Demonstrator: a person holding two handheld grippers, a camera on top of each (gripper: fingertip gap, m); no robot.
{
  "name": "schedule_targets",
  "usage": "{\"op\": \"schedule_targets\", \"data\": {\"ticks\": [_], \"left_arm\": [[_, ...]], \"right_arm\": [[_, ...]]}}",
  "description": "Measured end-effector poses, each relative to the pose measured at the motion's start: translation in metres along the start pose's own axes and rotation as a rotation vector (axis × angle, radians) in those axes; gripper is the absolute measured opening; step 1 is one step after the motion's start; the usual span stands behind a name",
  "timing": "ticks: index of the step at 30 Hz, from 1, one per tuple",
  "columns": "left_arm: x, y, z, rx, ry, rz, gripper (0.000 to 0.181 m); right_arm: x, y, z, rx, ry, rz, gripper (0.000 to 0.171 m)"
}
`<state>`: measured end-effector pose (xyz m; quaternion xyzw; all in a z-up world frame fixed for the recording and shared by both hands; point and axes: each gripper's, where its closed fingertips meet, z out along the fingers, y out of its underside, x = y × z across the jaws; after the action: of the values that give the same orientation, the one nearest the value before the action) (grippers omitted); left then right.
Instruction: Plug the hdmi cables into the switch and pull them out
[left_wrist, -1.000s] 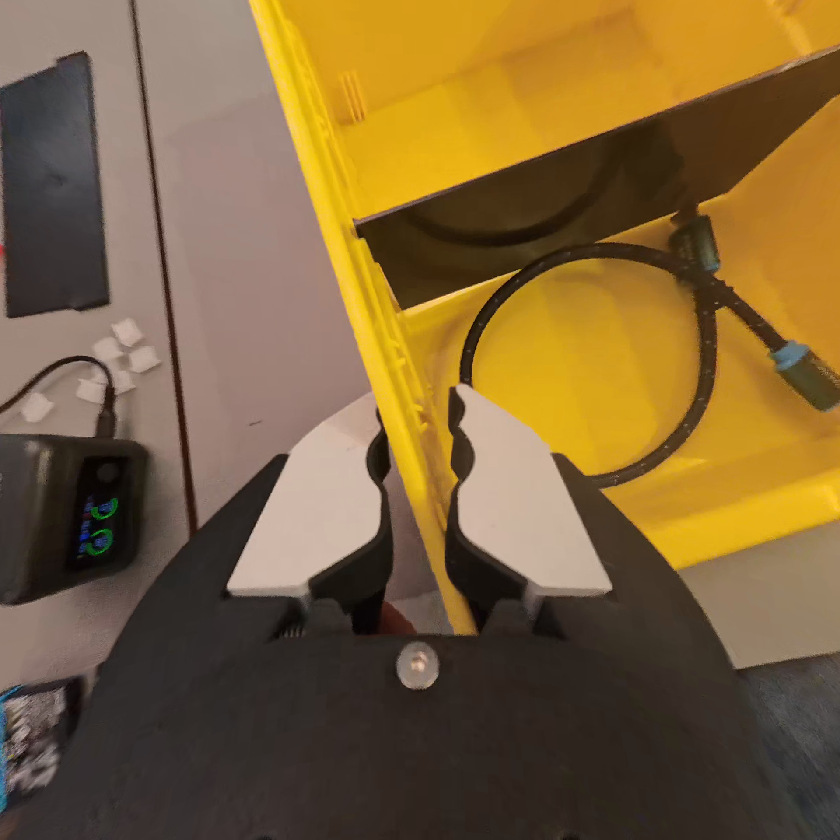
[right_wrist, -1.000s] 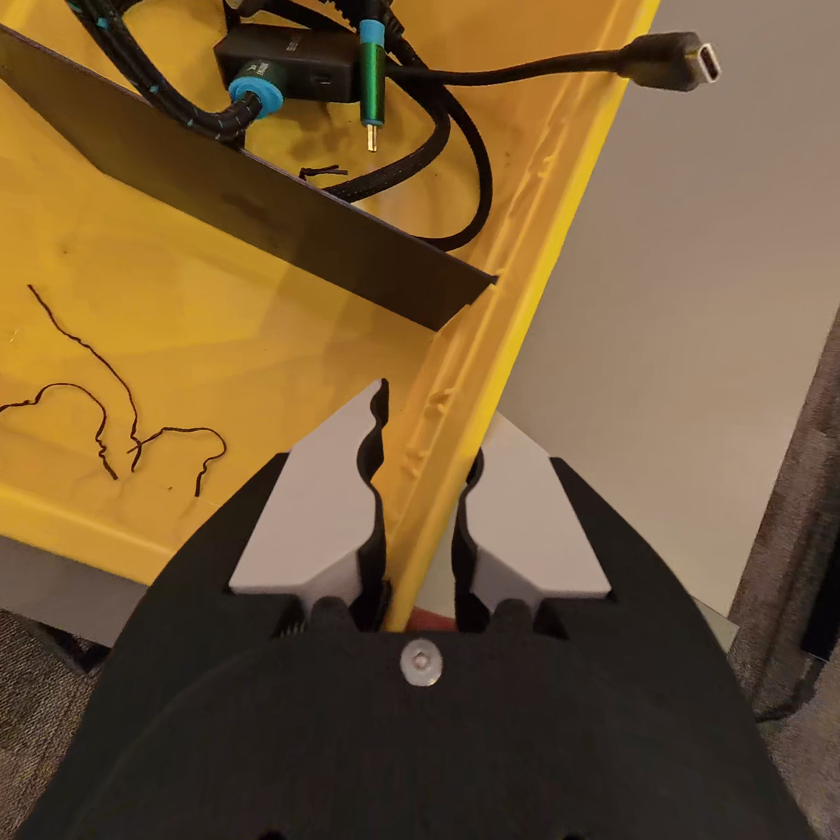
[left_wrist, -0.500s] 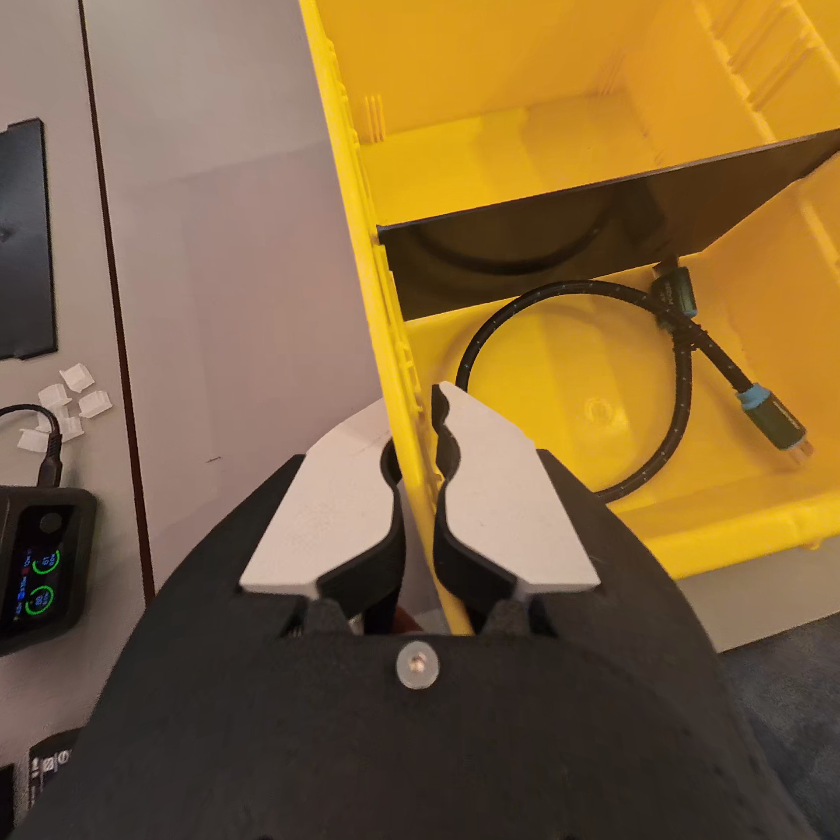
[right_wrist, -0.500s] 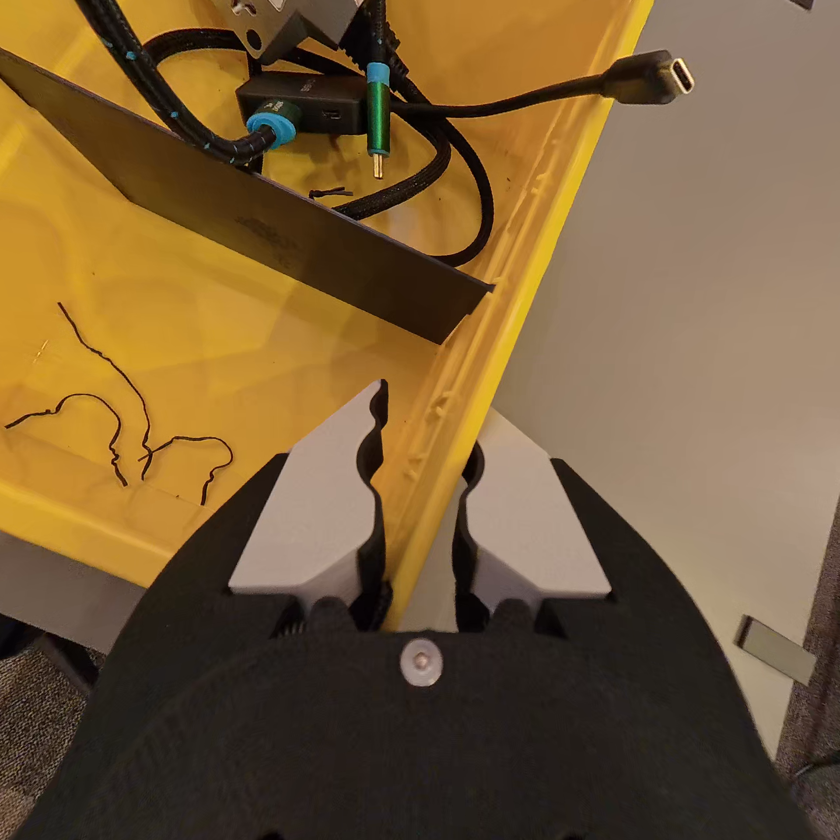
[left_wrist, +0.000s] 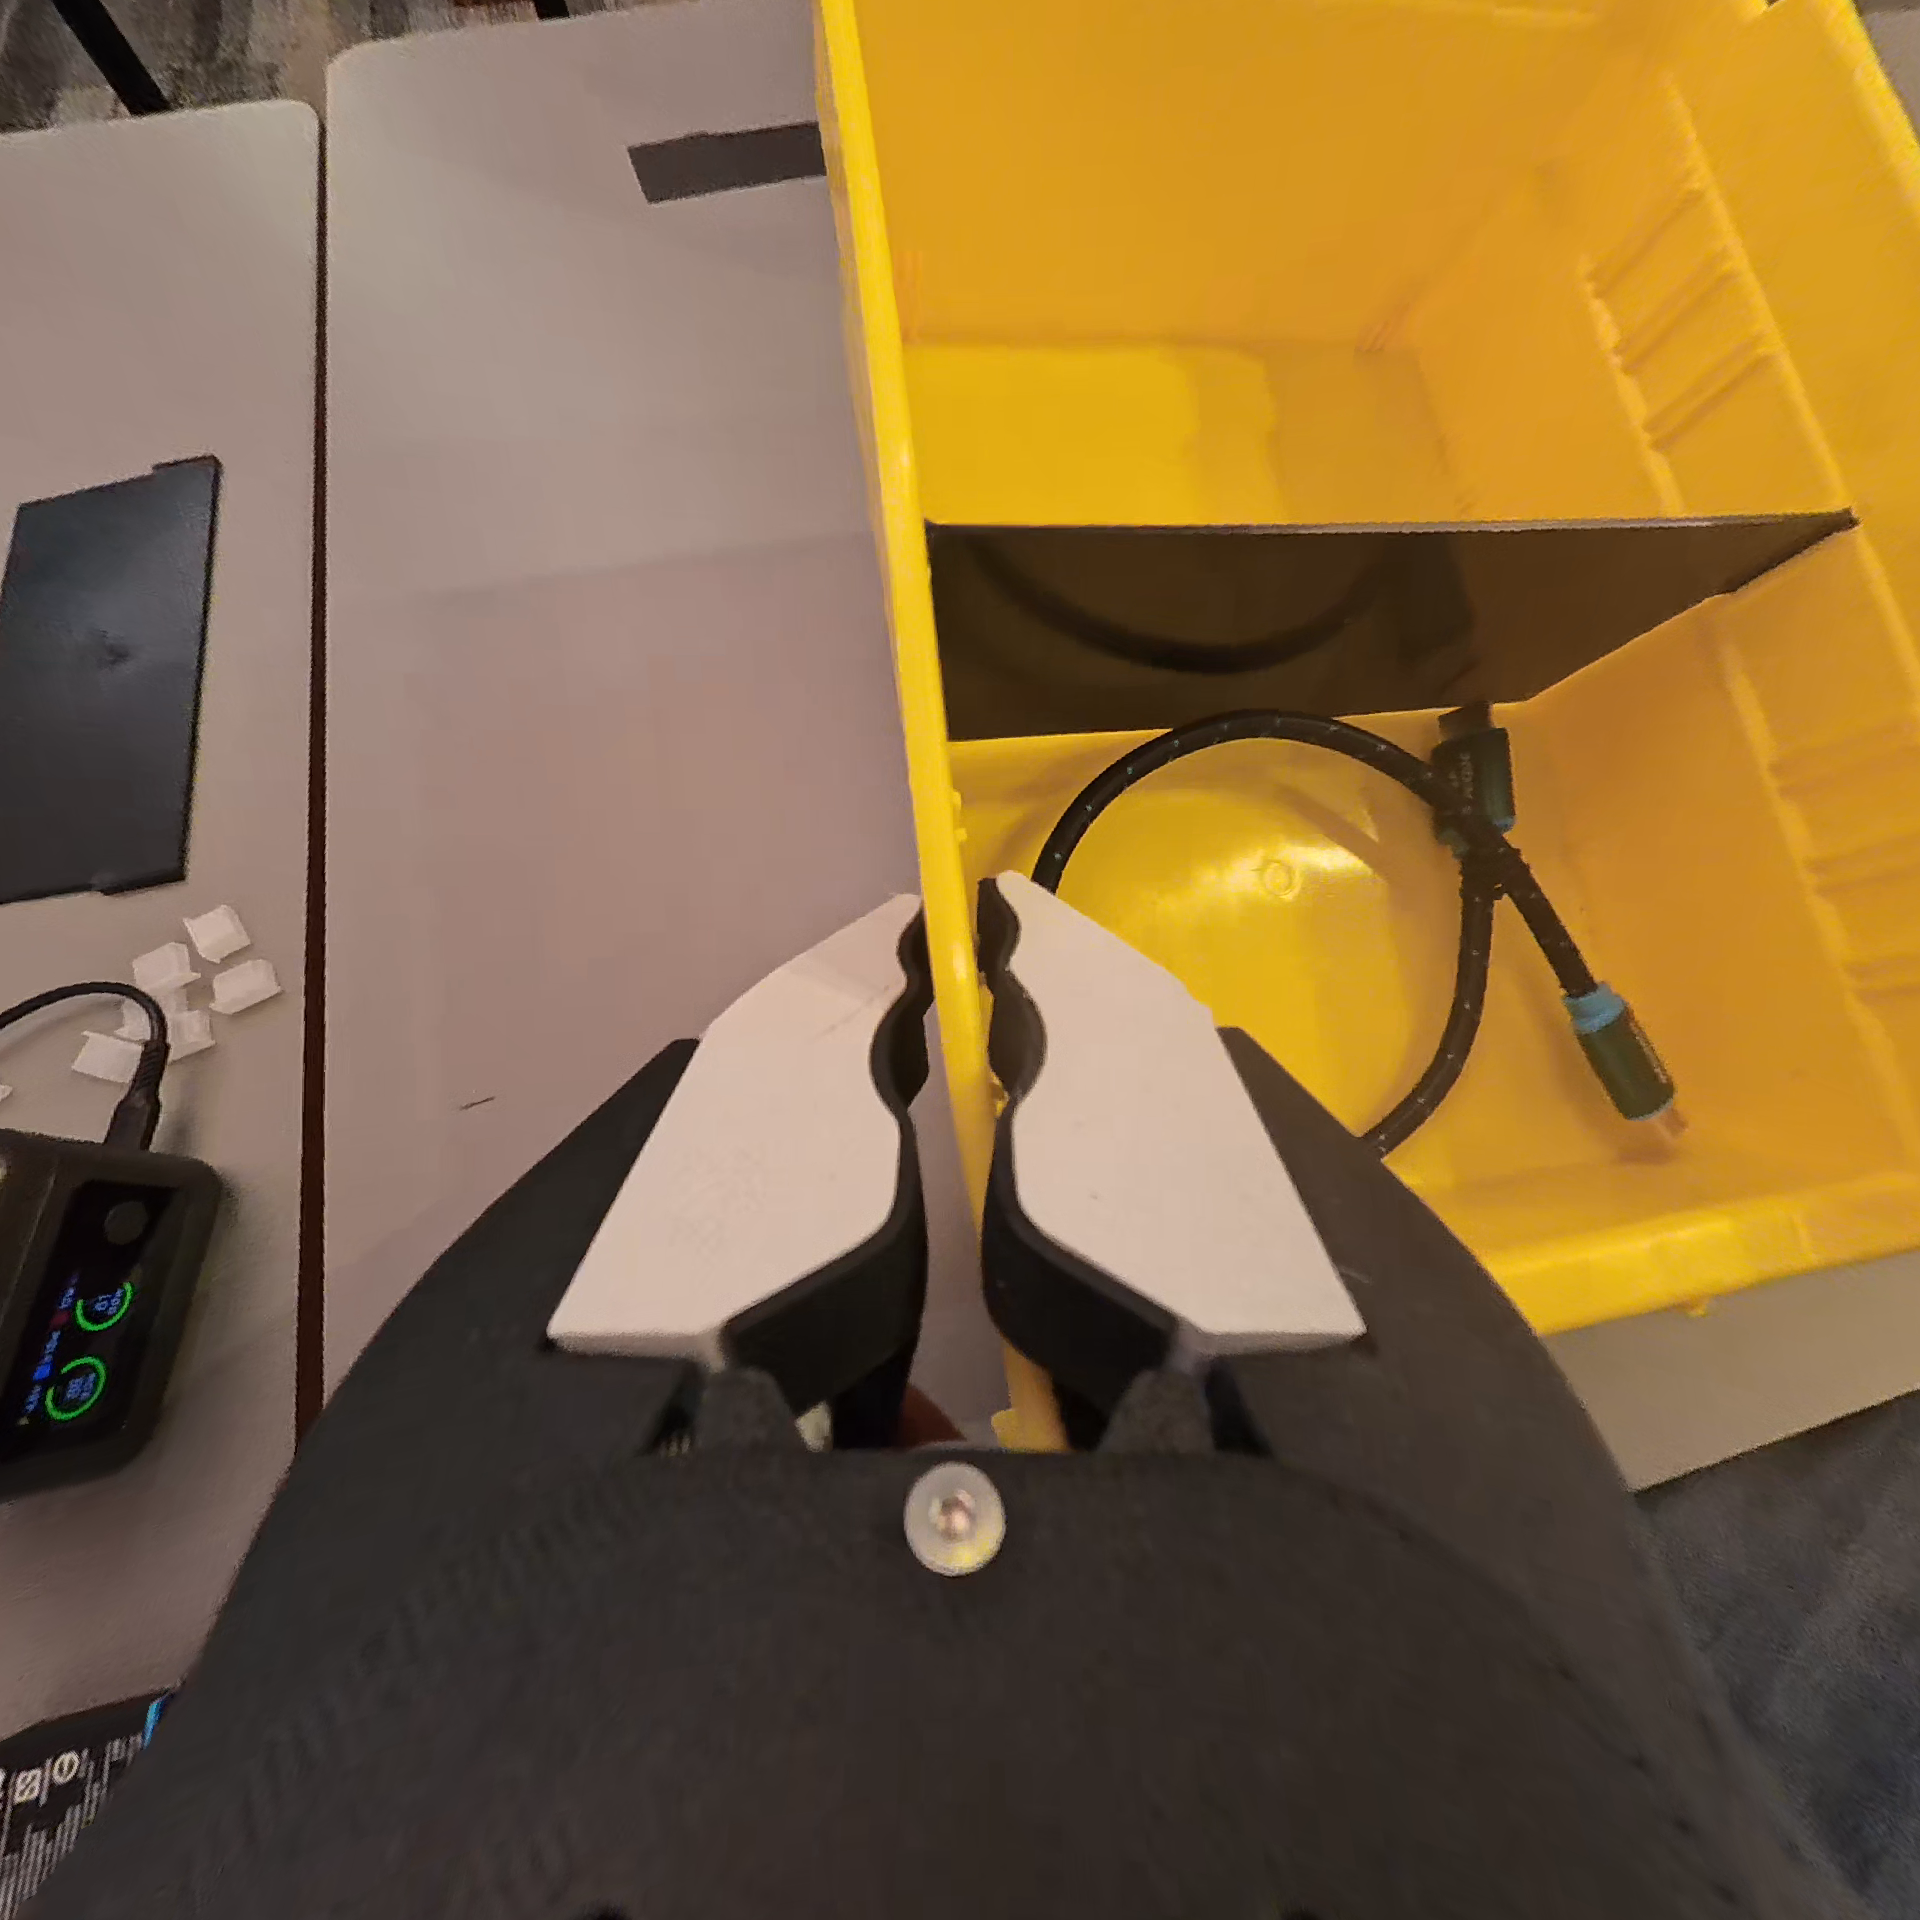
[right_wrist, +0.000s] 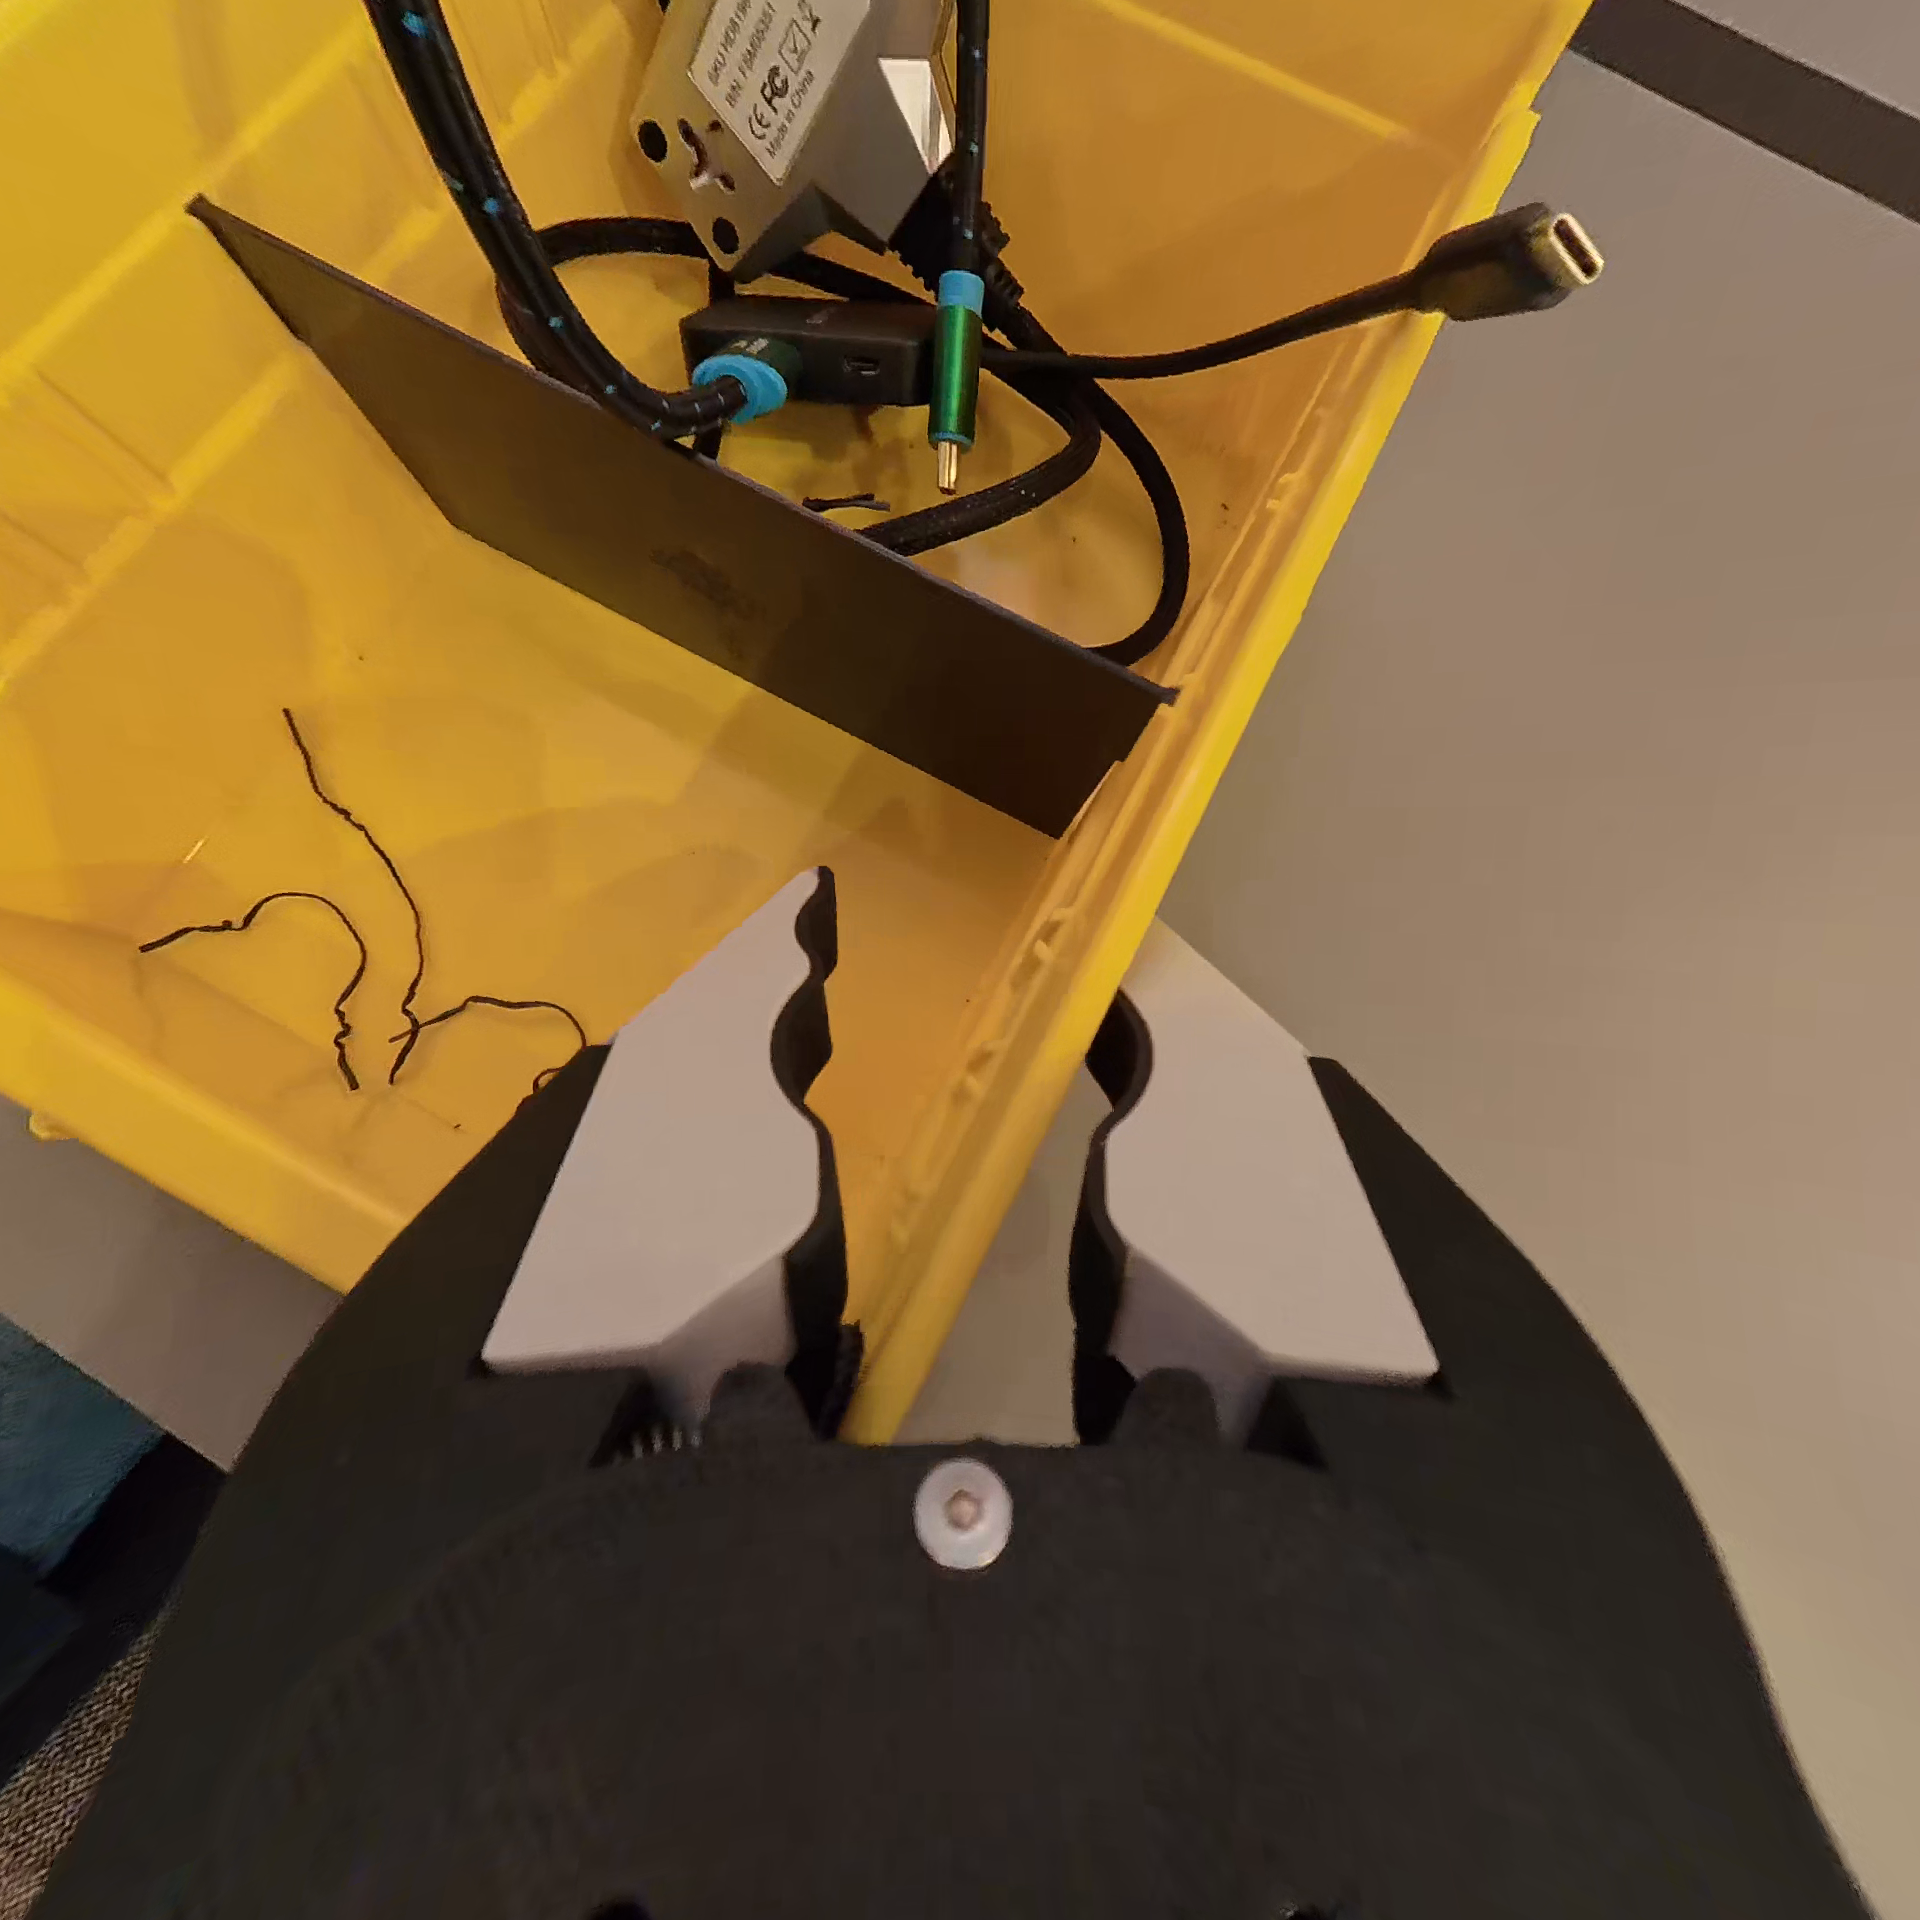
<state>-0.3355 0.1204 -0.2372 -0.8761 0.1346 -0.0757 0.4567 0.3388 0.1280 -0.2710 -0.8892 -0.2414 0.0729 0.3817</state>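
Your left gripper (left_wrist: 951, 914) is clamped on the left wall of the yellow bin (left_wrist: 1091, 260). Your right gripper (right_wrist: 966, 945) straddles the bin's right wall (right_wrist: 1143, 883) with its fingers spread wider than the wall, not pinching it. One braided HDMI cable (left_wrist: 1455, 997) lies coiled in the bin's near compartment by the black divider (left_wrist: 1351, 613). Beyond the divider (right_wrist: 779, 613) sit the grey switch (right_wrist: 779, 114), a black adapter (right_wrist: 821, 353) and a green plug (right_wrist: 956, 364) among tangled cables.
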Motion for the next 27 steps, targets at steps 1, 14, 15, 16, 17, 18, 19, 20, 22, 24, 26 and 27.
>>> {"op": "schedule_targets", "data": {"ticks": [1,14,15,16,17,18,19,20,22,24,26,27], "left_arm": [[0.0,-0.001,-0.002,0.007,-0.003,0.001,0.006],[-0.027,-0.009,-0.062,0.151,-0.073,-0.118,0.007],[-0.031,-0.009,-0.069,0.159,-0.08,-0.119,0.007],[-0.034,-0.009,-0.075,0.167,-0.085,-0.122,0.007],[-0.038,-0.01,-0.082,0.174,-0.089,-0.121,0.006],[-0.042,-0.01,-0.088,0.18,-0.095,-0.121,0.007],[-0.045,-0.011,-0.095,0.188,-0.104,-0.122,0.006],[-0.048,-0.012,-0.101,0.198,-0.116,-0.124,0.007],[-0.053,-0.014,-0.113,0.214,-0.139,-0.124,0.007],[-0.056,-0.017,-0.126,0.238,-0.149,-0.129,0.007],[-0.057,-0.021,-0.137,0.261,-0.153,-0.134,0.007],[-0.057,-0.024,-0.144,0.276,-0.154,-0.137,0.007]], "right_arm": [[-0.009,-0.005,0.004,0.008,-0.016,-0.005,0.047],[-0.145,-0.07,0.058,0.135,-0.207,-0.069,0.096],[-0.157,-0.075,0.062,0.143,-0.234,-0.072,0.101],[-0.17,-0.08,0.066,0.15,-0.26,-0.077,0.105],[-0.182,-0.085,0.07,0.156,-0.278,-0.087,0.107],[-0.193,-0.091,0.075,0.165,-0.293,-0.088,0.109],[-0.205,-0.099,0.079,0.179,-0.316,-0.071,0.112],[-0.219,-0.106,0.083,0.198,-0.35,-0.042,0.117],[-0.246,-0.12,0.091,0.218,-0.409,-0.028,0.123],[-0.272,-0.133,0.1,0.231,-0.449,-0.02,0.129],[-0.3,-0.145,0.109,0.237,-0.503,-0.044,0.128],[-0.313,-0.15,0.113,0.239,-0.528,-0.061,0.125]]}}
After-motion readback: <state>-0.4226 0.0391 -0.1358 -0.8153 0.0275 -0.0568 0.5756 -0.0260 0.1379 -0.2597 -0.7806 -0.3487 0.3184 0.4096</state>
